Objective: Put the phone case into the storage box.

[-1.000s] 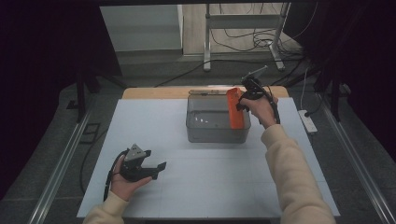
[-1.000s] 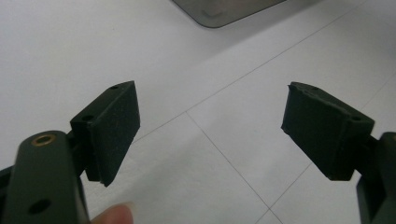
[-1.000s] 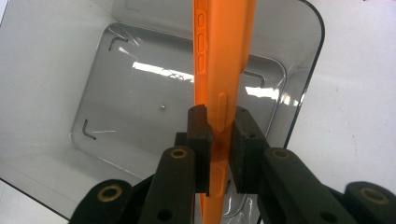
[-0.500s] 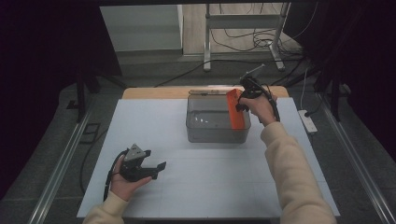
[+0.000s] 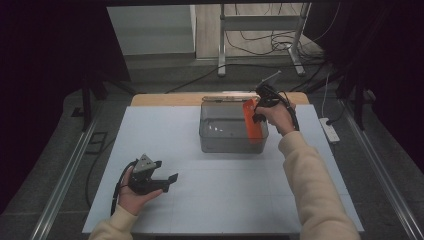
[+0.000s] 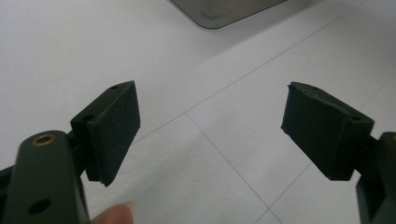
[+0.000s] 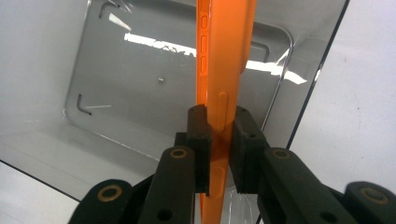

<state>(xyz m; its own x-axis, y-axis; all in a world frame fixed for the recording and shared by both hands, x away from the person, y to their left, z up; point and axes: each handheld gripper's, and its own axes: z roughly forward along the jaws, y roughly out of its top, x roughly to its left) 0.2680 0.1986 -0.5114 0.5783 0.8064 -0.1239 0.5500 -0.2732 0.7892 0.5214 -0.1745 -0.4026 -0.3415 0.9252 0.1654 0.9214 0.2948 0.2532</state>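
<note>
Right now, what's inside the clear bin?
The clear bin holds just the orange phone case, standing on edge by the bin's wall and pinched in the right gripper. The bin's floor looks bare; the case's lower end is hidden behind the jaws.

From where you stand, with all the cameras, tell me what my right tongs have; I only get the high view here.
Observer: The right tongs are shut on the edge of a thin orange phone case, side-button cutouts facing the camera.
Operator: Tell me where it hangs over the bin.
Observer: Inside the clear plastic bin, close to one side wall; the bin floor under it looks bare.
Operator: Now check the left tongs.
Observer: The left tongs are open, nothing between them, over the white table, with a bin corner ahead.
</note>
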